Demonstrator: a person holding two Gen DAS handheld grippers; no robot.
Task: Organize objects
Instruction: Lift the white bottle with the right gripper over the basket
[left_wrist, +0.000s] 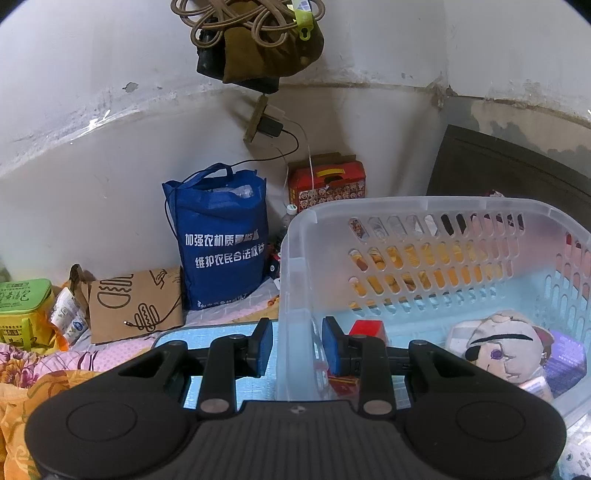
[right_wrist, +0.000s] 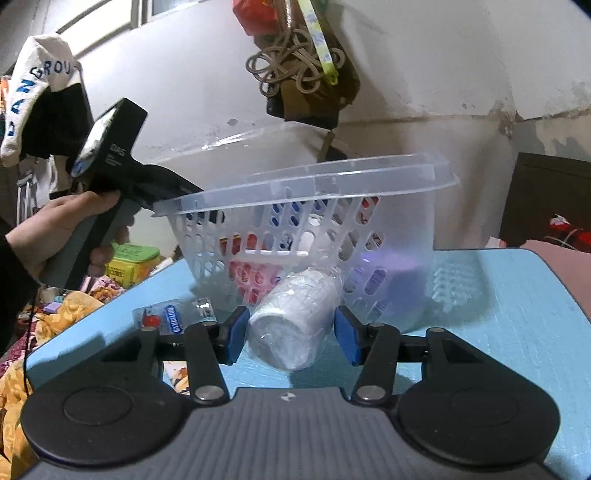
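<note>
A clear plastic basket (left_wrist: 424, 206) stands tilted on a light blue table (right_wrist: 498, 314). My left gripper (left_wrist: 297, 345) straddles the basket's near wall, one blue pad outside and one inside, closed on the wall. Inside the basket lie a plush doll (left_wrist: 502, 347), a red box (left_wrist: 367, 328) and a purple box (left_wrist: 565, 358). In the right wrist view the basket (right_wrist: 314, 192) is lifted on its left side by the left gripper's body (right_wrist: 122, 177). My right gripper (right_wrist: 291, 332) is open around a wrapped white roll (right_wrist: 295, 317) lying on the table against the basket.
A blue tote bag (left_wrist: 221, 240), a brown paper bag (left_wrist: 136, 306), a green box (left_wrist: 22, 310) and a red carton (left_wrist: 328, 181) sit by the wall. A flat snack packet (right_wrist: 170, 314) lies on the table left of the roll. Floral bedding (left_wrist: 37, 373) is at left.
</note>
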